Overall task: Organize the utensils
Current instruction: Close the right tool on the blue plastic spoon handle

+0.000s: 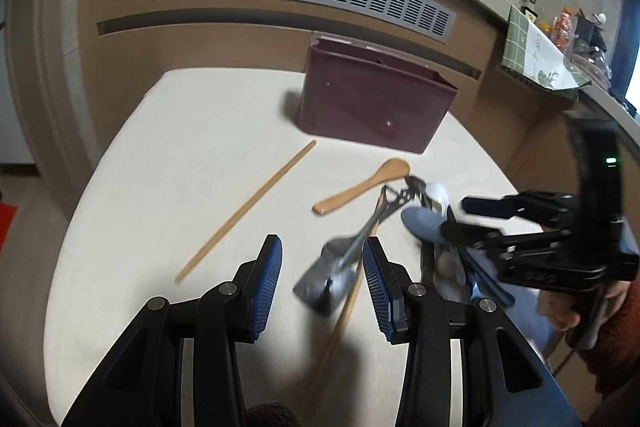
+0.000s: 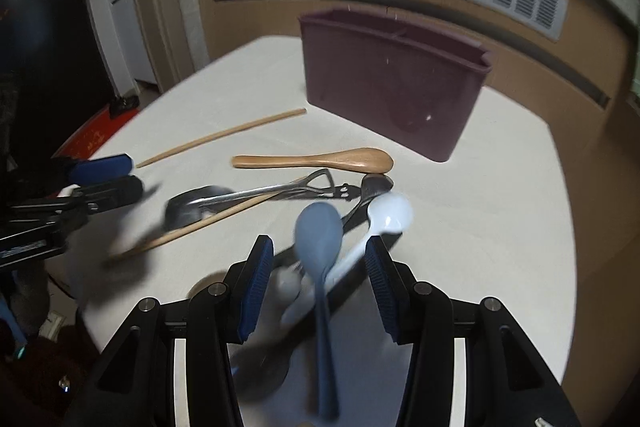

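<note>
- Left wrist view: the left tongs (image 1: 322, 277) stand spread with nothing pinched. The metal spatula (image 1: 334, 277) lies on the counter (image 1: 180, 131) between and just ahead of the two pads, its blade near the tongs and its handle running up and away toward the maroon holder (image 1: 372, 99).
- A chopstick (image 1: 348, 301) lies under that spatula, on much the same axis, passing close to the right-hand pad.
- A second chopstick (image 1: 248, 209) lies apart to the left of the holder's near corner; the wooden spoon (image 1: 362, 187) lies between the holder and the pile.
- The right tongs (image 1: 452, 223) reach in from the right over the blue spoon (image 1: 422, 225); the view is blurred there.
- Right wrist view: the right tongs (image 2: 318, 279) are spread, not pressing on anything. The blue spoon (image 2: 320, 259) lies straight between the pads, bowl toward the maroon holder (image 2: 392, 83), handle running back under the tongs.
- The white spoon (image 2: 386, 217) crosses beside it, bowl just right of the blue one; whether it touches the right pad cannot be told.
- The left tongs (image 2: 102, 177) show at the left edge, near the metal spatula (image 2: 256, 197).
- Judgement: the right hand is nearer the blue spoon and aligned with its long axis; the holder lies dead ahead, beyond the wooden spoon (image 2: 312, 159). Nothing is yet in the holder, as far as can be seen.
</note>
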A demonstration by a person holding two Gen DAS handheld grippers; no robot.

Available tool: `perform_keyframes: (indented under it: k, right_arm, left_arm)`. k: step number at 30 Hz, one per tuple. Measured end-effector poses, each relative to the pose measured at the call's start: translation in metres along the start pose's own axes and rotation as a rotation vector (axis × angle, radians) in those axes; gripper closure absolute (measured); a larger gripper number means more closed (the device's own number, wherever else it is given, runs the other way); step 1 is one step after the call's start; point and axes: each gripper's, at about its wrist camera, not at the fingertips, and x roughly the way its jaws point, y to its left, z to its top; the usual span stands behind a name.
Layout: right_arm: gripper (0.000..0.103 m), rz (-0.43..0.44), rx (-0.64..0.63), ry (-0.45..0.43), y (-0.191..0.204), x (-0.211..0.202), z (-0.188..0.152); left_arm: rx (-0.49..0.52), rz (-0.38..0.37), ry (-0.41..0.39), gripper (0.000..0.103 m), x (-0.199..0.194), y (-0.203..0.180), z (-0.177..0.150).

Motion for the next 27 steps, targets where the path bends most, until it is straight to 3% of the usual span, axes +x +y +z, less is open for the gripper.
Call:
perform_keyframes:
  k: [4,7,8,9,11,15,19,27]
  right_arm:
    - [0.059,0.044,0.019,0.04,-0.007,0.02,0.007]
    - [0.059,0.052,-0.003,0.063,-0.004,0.028,0.006]
    - [0.065,0.047,-0.016,0.062,-0.002,0.029,0.004]
    - [0.074,0.032,-0.04,0.054,0.0,0.028,0.004]
    - [0.074,0.024,-0.045,0.018,-0.006,0.018,0.003]
    - [0.073,-0.017,0.109,-0.061,-0.049,-0.004,0.005]
    - [0.073,-0.073,0.25,-0.09,-0.096,-0.019,-0.003]
    - [0.073,-0.067,0.324,-0.098,-0.127,-0.023,-0.019]
  left_arm:
    - [0.057,-0.02,0.028,0.06,0.018,0.0,0.018]
    - [0.064,-0.095,0.056,0.06,0.037,-0.004,0.034]
    - [0.066,-0.122,0.065,0.06,0.043,-0.007,0.04]
    - [0.08,-0.144,0.079,0.06,0.05,-0.011,0.047]
    - [0.122,-0.175,0.107,0.06,0.065,-0.02,0.057]
    - [0.219,-0.234,0.187,0.06,0.101,-0.046,0.073]
    - [0.292,-0.23,0.226,0.06,0.128,-0.065,0.087]
    - [0.356,-0.166,0.278,0.06,0.156,-0.072,0.096]
